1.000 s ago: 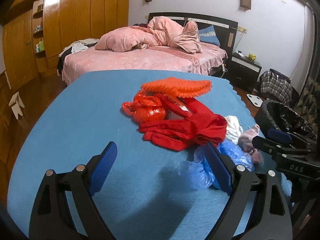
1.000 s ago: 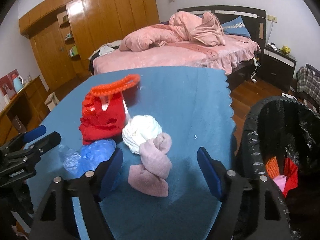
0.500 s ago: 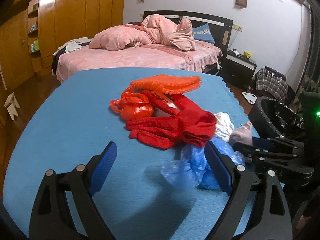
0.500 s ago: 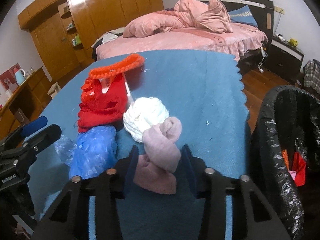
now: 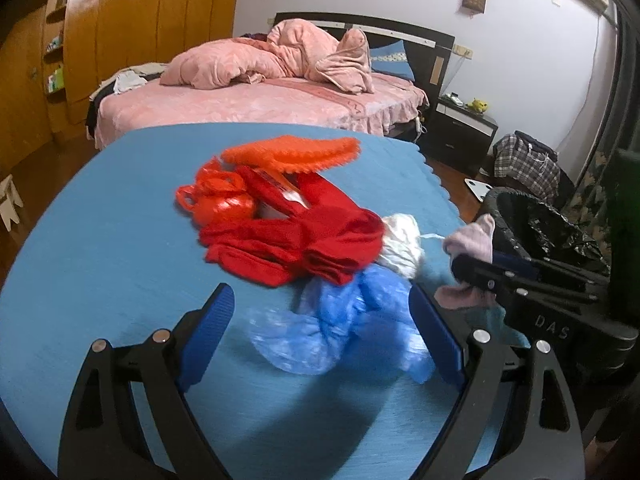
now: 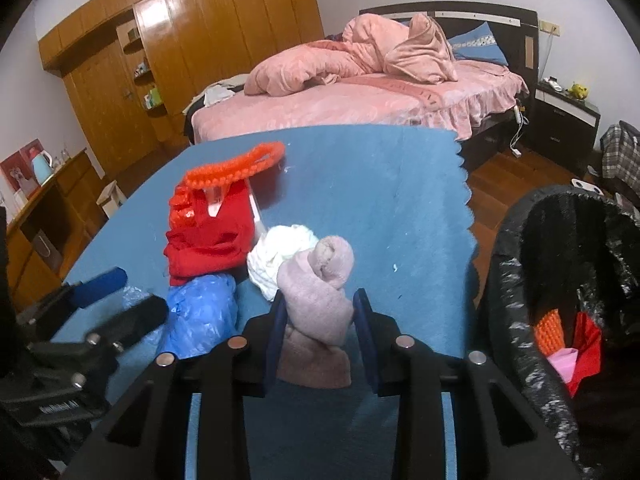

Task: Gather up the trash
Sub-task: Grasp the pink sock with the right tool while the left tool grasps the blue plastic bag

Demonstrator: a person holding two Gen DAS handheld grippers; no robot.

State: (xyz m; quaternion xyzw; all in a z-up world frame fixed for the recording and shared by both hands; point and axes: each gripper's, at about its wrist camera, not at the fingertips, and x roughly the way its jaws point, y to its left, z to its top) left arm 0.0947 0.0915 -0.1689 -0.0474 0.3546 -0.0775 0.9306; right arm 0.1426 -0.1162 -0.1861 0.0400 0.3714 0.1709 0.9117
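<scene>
Mauve rolled cloth (image 6: pixel 316 292) is clamped in right gripper (image 6: pixel 318 332); left gripper (image 5: pixel 324 336) is spread wide above blue plastic bag (image 5: pixel 332 328).

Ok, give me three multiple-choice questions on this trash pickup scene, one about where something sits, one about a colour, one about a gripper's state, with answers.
1. Where is the black-lined bin?
A. right of the blue table
B. on the bed
C. left of the table

2. What colour is the crumpled plastic bag nearest the left gripper?
A. green
B. blue
C. yellow

3. What is the right gripper doing?
A. hanging open
B. shut on nothing
C. shut on the mauve cloth

Answers: 1 A, it stands past the table's scalloped right edge. 2 B, it lies blue between the open fingers. 3 C, both pads press the cloth's sides.
</scene>
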